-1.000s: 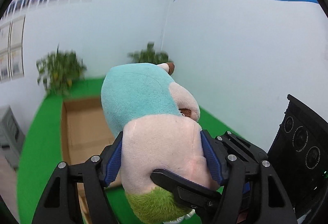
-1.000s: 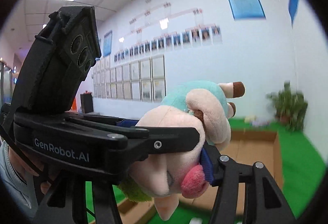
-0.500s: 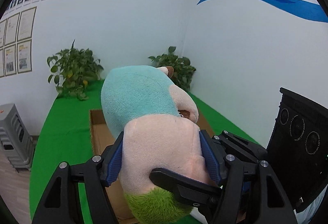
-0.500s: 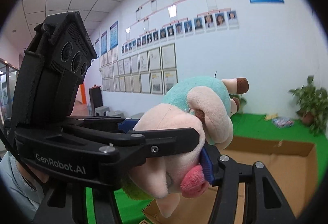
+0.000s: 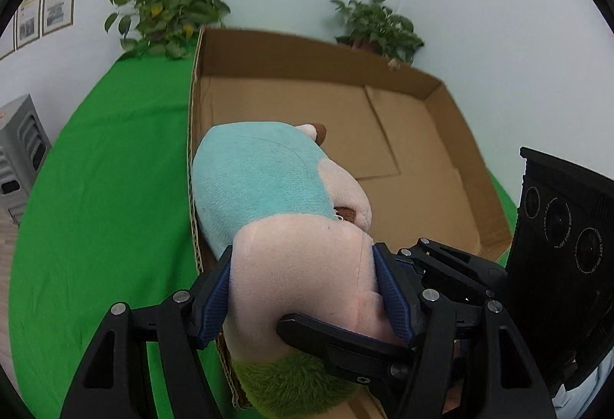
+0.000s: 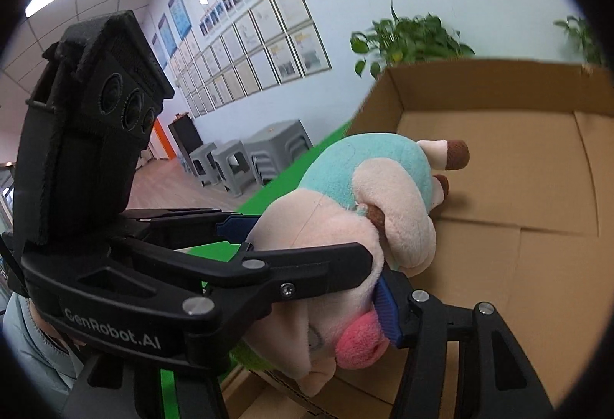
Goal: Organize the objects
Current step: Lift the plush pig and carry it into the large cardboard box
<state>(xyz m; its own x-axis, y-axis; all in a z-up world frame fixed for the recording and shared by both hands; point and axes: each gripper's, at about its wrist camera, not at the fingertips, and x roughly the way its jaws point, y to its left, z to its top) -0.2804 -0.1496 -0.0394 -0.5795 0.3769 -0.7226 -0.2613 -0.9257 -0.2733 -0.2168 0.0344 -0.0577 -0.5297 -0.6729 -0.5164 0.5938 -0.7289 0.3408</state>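
Note:
A plush toy (image 5: pixel 276 211) with a pink head, teal body and green hair hangs in the air over a shallow open cardboard box (image 5: pixel 418 165). My left gripper (image 5: pixel 307 300) is shut on the toy's pink head, blue pads pressing both sides. My right gripper (image 6: pixel 326 288) is shut on the same head from the other side, next to the pink snout of the plush toy (image 6: pixel 357 238). The cardboard box (image 6: pixel 537 211) lies on green carpet. The toy sits above the box's near left corner. The left gripper's body fills the left of the right wrist view.
Green carpet (image 5: pixel 103 188) surrounds the box. Two potted plants (image 5: pixel 165 12) (image 5: pixel 376 23) stand against the white wall behind it. Grey stools (image 6: pixel 249 158) stand at the carpet's edge, and a grey unit (image 5: pixel 19 150) sits at the far left.
Both grippers have tilted down and moved forward with the toy. The box now fills the view beneath the toy. Both grips are unchanged.

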